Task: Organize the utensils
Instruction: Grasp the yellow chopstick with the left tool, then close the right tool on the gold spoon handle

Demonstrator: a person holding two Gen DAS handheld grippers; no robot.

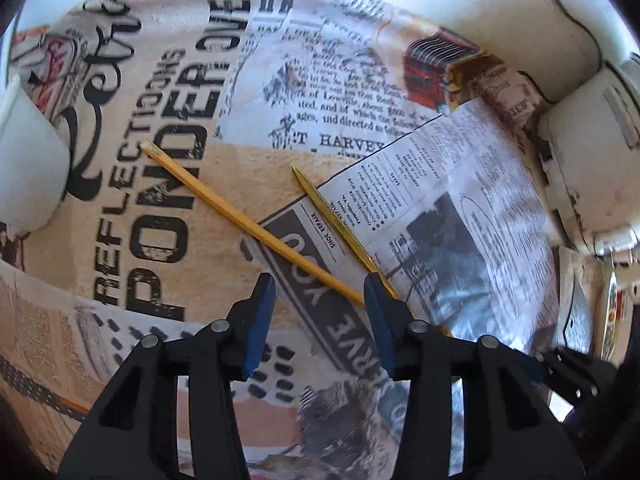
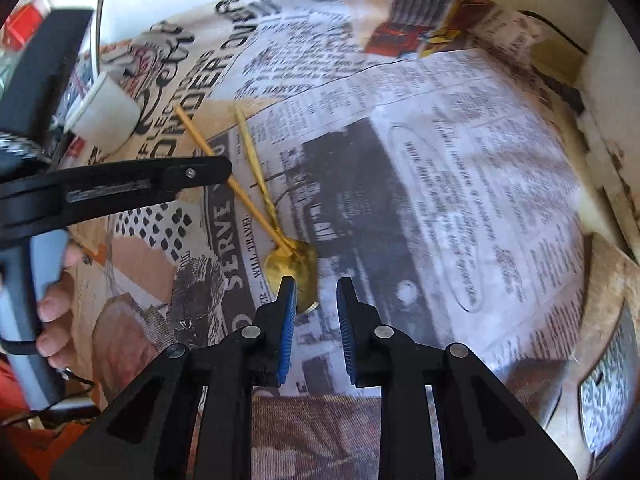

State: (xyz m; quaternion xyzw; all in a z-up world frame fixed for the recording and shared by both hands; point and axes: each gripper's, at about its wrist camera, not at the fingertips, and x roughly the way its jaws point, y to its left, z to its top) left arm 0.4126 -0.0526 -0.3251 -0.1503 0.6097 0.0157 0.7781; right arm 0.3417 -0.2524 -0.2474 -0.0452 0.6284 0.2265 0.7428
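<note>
The left gripper point(image 1: 320, 292) hangs over the printed cloth point(image 1: 132, 208), jaws parted and gripping nothing. The chopstick point(image 1: 248, 226) lies flat on the cloth, running diagonally away from the jaws; its near end slips behind the right-hand pad, and whether they touch I cannot tell. Just beside it lies the gold spoon point(image 1: 340, 224), handle pointing away, angled toward the chopstick so the two close in near the gripper.

From the right wrist, the right gripper point(image 2: 316, 292) hovers with a narrow gap, nothing between its pads. The spoon's bowl point(image 2: 292, 276) sits right at its left fingertip, partly hidden behind it, and the chopstick's end rests across that bowl.

A white cup point(image 2: 106, 120) stands at the far left of the cloth, well apart from both utensils; its contents can't be seen. A hand point(image 2: 56, 308) grips the left tool's handle.
</note>
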